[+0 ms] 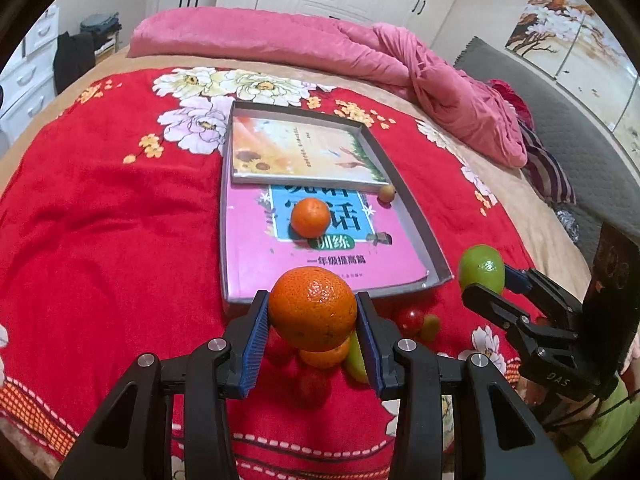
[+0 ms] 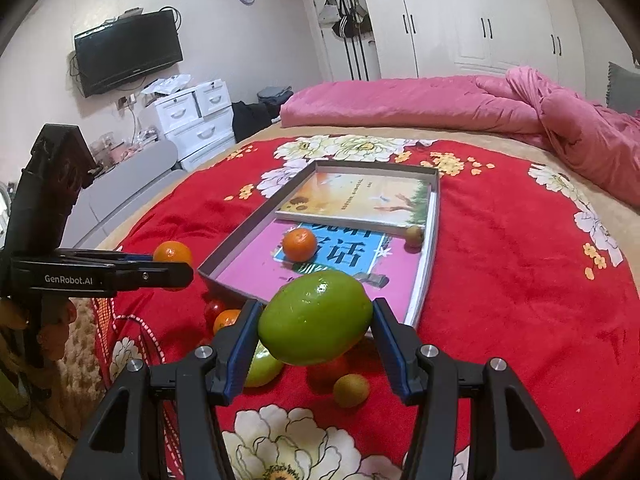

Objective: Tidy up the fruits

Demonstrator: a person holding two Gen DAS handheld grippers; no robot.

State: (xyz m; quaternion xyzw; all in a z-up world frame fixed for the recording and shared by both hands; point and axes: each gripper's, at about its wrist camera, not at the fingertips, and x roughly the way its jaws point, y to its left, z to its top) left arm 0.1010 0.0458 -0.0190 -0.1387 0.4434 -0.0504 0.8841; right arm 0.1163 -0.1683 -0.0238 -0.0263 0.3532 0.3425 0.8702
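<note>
Left claw (image 1: 312, 312) clamped on orange (image 1: 313, 307), right claw (image 2: 316, 320) on green fruit (image 2: 315, 317), both short of the tray's near rim (image 1: 340, 294).

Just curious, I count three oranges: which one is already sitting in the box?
The small orange resting on the pink book inside the box. Another orange is in the left gripper; a third lies on the blanket.

Ahead of my grippers the tray (image 1: 404, 204) lies low and open from above. An orange (image 1: 310, 217) sits at its centre and a small fruit (image 1: 387, 192) lower right of the upper book (image 1: 300, 152); pink cover at frame centre-left is bare. Loose fruit (image 2: 351, 390) clutters the blanket (image 1: 100, 220) at bottom centre.
</note>
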